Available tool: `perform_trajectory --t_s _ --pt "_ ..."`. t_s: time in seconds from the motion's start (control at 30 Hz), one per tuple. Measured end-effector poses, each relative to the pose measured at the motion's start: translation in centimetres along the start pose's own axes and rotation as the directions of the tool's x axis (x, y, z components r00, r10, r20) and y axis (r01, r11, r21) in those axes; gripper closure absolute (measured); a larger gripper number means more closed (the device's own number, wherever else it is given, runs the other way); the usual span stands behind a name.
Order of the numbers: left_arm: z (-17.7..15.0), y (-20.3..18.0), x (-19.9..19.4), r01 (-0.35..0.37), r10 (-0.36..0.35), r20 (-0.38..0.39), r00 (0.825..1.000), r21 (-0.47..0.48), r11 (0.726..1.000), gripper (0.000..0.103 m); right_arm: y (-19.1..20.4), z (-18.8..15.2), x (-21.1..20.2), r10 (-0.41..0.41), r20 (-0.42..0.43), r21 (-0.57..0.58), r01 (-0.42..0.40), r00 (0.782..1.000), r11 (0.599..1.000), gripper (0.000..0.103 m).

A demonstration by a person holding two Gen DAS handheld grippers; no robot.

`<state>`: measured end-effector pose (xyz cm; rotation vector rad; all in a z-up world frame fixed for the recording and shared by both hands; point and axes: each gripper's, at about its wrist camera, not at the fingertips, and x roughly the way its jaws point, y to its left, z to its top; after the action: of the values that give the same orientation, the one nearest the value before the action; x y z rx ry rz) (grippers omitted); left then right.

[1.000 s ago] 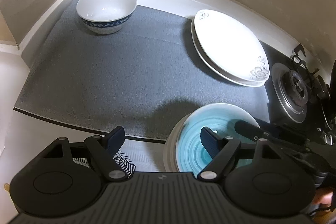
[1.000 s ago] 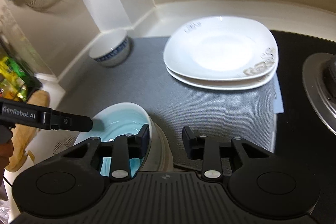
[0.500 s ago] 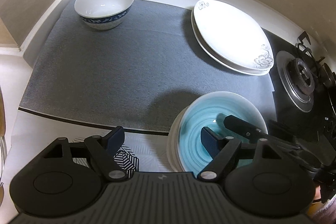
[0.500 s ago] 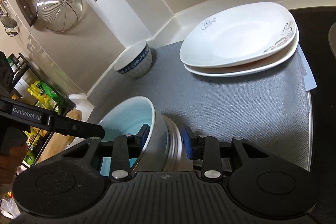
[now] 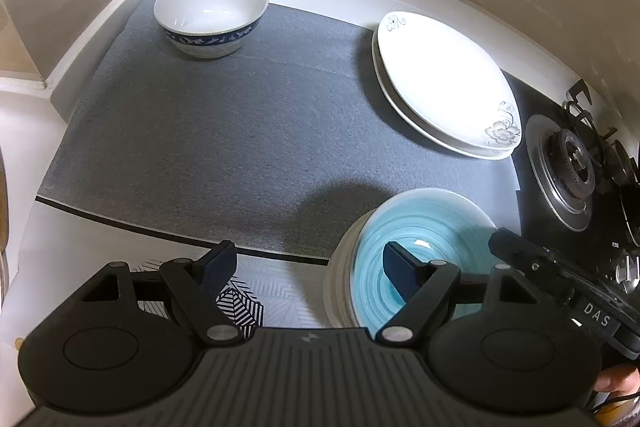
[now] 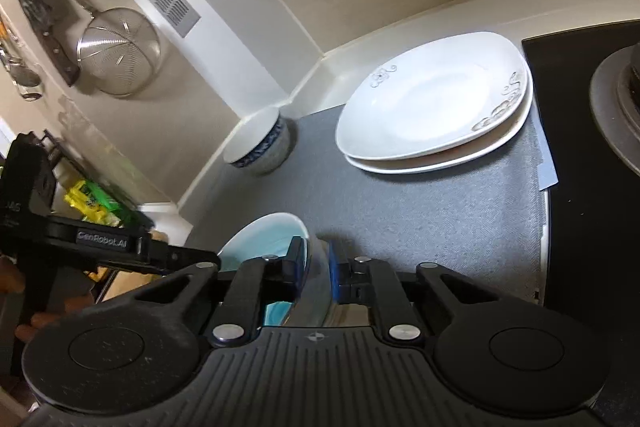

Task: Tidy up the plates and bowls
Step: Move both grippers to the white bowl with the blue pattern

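So far the sorting looks about half done. On the grey fabric mat (image 5: pixel 224 143) that covers the desk, two white squarish plates with grey flower prints (image 5: pixel 444 95) already sit stacked one on the other, at the far side next to the gas burner (image 5: pixel 568 167). A white china bowl with a blue patterned band (image 5: pixel 212 13) stands alone in the back corner, well apart from everything else.

At the near edge of the mat the glossy turquoise-lined bowl (image 5: pixel 416 247) rests on top of what seems to be a ribbed white piece, though I cannot make out what that lower piece is. The right tool (image 6: pixel 316 263) has clamped its blue pads onto the rim of this turquoise bowl, one pad inside and one outside, so the bowl is now gripped. The left tool (image 5: pixel 308 263) hangs above with its fingers spread wide and nothing between them.

I would guess what remains is bringing the bowls together, probably carrying the turquoise one over to the corner bowl; neither has been paired yet.
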<state>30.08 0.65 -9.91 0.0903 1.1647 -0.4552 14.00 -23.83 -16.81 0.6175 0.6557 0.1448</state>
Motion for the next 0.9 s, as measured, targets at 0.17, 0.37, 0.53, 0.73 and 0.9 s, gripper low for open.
perform_trajectory --t_s 0.17,0.37,0.53,0.73,0.9 --pt "0.2 0.4 0.2 -0.006 0.006 -0.006 1.000 -0.012 1.000 0.019 -0.2 0.2 0.3 0.007 -0.014 0.029 -0.007 1.000 1.000 0.085" --pt "2.0 3.1 -0.6 -0.002 0.011 0.066 0.998 -0.133 0.991 0.001 1.8 3.1 -0.1 0.003 -0.002 -0.023 -0.003 1.000 1.000 0.065" --pt "4.4 5.9 -0.6 -0.040 0.076 0.131 0.988 -0.258 0.965 0.000 4.3 7.2 2.3 0.018 -0.041 -0.033 -0.019 0.999 0.999 0.051" --pt "7.7 8.2 0.9 -0.114 0.163 0.132 0.978 -0.316 0.942 0.000 8.0 11.5 7.8 -0.013 -0.123 -0.094 0.002 0.992 0.996 0.037" --pt "9.1 10.0 2.8 -0.134 0.183 0.110 0.977 -0.352 0.926 0.000 9.8 13.7 12.4 -0.064 -0.177 -0.116 0.044 0.982 0.992 0.034"
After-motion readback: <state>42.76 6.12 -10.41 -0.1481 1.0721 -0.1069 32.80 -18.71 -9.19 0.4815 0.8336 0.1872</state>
